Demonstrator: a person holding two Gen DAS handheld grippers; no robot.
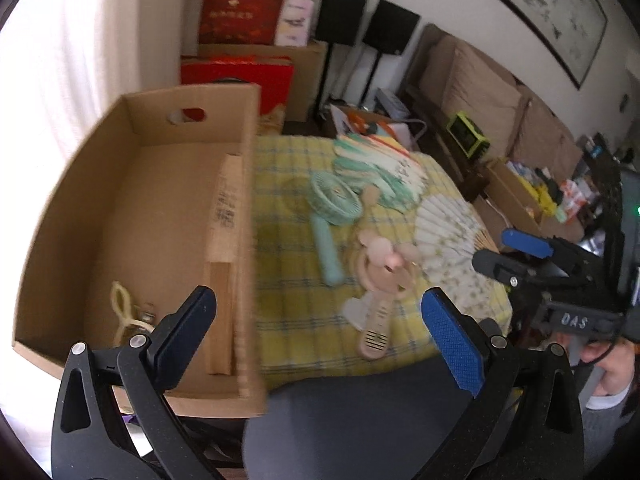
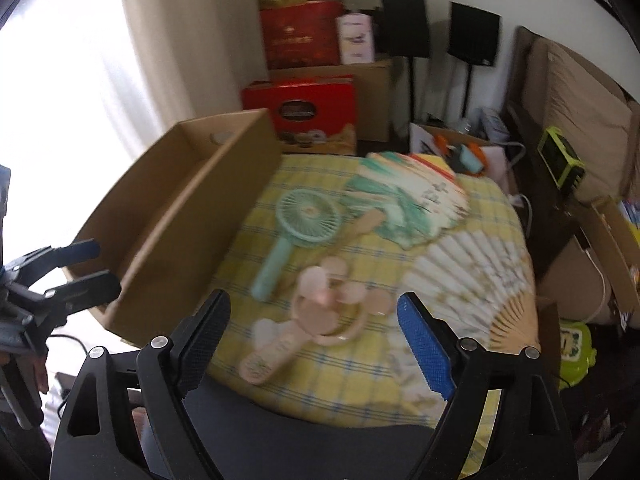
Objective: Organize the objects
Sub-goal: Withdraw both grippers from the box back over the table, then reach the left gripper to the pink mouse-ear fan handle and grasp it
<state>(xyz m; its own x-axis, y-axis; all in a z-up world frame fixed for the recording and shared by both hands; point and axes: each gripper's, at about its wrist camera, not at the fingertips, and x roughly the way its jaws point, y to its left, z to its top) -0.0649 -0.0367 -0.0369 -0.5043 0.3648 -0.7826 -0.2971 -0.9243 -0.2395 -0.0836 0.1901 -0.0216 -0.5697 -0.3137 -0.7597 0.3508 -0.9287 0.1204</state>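
Observation:
An open cardboard box [image 1: 160, 120] stands on the left of a yellow checked cloth [image 1: 288, 320]. In it lie a long folded wooden fan [image 1: 226, 216] and a pale yellow clip [image 1: 124, 308]. On the cloth lie a teal handheld fan [image 1: 334, 200], a pink handheld fan [image 1: 384, 268], a green paper fan [image 1: 380, 164] and a white paper fan [image 1: 452, 232]. My left gripper [image 1: 318, 308] is open and empty, hovering by the box's near right corner. My right gripper [image 2: 314, 306] is open above the pink handheld fan [image 2: 332, 300], not touching it.
Red gift boxes [image 2: 304, 36] and brown cartons are stacked behind the table. Two black speakers [image 2: 474, 36] stand on poles. A sofa [image 1: 480, 92] and a cluttered carton [image 1: 532, 200] fill the right side. A hand [image 1: 612, 372] holds the right gripper's handle.

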